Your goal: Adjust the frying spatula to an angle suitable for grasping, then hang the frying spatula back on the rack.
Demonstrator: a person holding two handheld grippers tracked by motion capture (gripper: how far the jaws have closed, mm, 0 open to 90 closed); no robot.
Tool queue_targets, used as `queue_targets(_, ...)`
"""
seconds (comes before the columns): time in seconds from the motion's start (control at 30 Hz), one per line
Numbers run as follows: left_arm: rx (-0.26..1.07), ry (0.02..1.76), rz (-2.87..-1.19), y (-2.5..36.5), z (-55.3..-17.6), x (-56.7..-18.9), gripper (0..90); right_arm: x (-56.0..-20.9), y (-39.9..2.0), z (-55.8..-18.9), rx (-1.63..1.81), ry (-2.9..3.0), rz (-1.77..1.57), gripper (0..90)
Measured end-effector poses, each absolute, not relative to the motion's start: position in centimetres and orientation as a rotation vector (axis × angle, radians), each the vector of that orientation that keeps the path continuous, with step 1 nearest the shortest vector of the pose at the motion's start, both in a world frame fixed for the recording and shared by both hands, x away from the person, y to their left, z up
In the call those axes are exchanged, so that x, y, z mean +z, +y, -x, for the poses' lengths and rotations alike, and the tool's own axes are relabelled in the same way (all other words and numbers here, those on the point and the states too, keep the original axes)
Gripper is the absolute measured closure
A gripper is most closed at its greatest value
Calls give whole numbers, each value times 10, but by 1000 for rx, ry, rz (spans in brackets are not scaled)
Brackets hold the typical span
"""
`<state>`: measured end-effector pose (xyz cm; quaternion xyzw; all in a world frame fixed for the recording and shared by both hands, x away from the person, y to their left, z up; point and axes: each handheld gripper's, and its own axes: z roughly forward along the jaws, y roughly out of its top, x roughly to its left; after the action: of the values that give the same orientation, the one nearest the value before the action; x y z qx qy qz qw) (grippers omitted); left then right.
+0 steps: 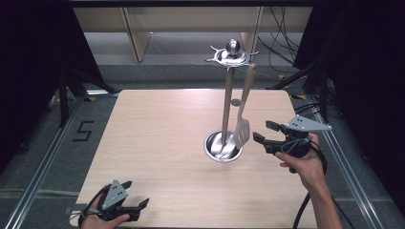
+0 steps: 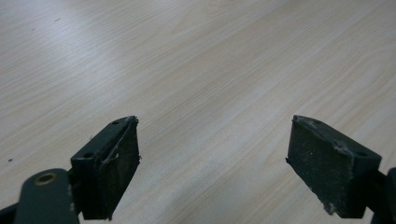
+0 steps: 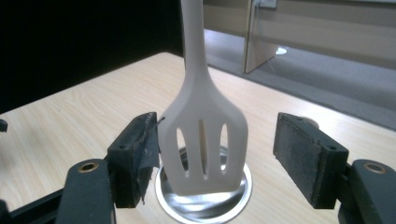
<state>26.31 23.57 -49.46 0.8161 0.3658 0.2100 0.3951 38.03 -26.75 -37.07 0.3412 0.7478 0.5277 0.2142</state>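
High view, counter: a pale wooden counter (image 1: 157, 143) seen from above, with a hand at each near corner area.
High view, right tongs: the right tongs (image 1: 261, 132) are held level in a hand, spread apart and pinching nothing.
High view, spatula: a pale slotted spatula (image 1: 242, 128) hangs from a metal utensil stand (image 1: 228, 90), just beyond the tips of the right tongs; its blade hangs over the stand's round base.
High view, left tongs: the left tongs (image 1: 135, 193) rest low at the near left of the counter, spread, well apart from the stand.
Left gripper view: the left tongs (image 2: 212, 163) stand spread wide, with bare wood grain between and beyond the pads.
Right gripper view: the right tongs (image 3: 215, 158) are spread. The spatula (image 3: 201, 130) hangs upright just past them, closer to the left-hand pad; whether it touches that pad I cannot tell. The other pad stands apart from it. The stand's shiny round base (image 3: 205, 205) lies below the blade.
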Motion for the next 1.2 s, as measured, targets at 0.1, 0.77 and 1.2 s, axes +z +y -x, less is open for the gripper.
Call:
queue_targets(0.1,559,898,-2086,236,-263,-494,161,-381,-268,-379,1461,2086,-994,319)
queue_targets(0.77,568,897,-2072,234,-262,-494,161,-417,-261,-367,1391,2207,-1025,309)
queue_targets(1.2,553,903,-2049,234,-262,-494,162,-427,-261,-364,1371,2232,-1055,299)
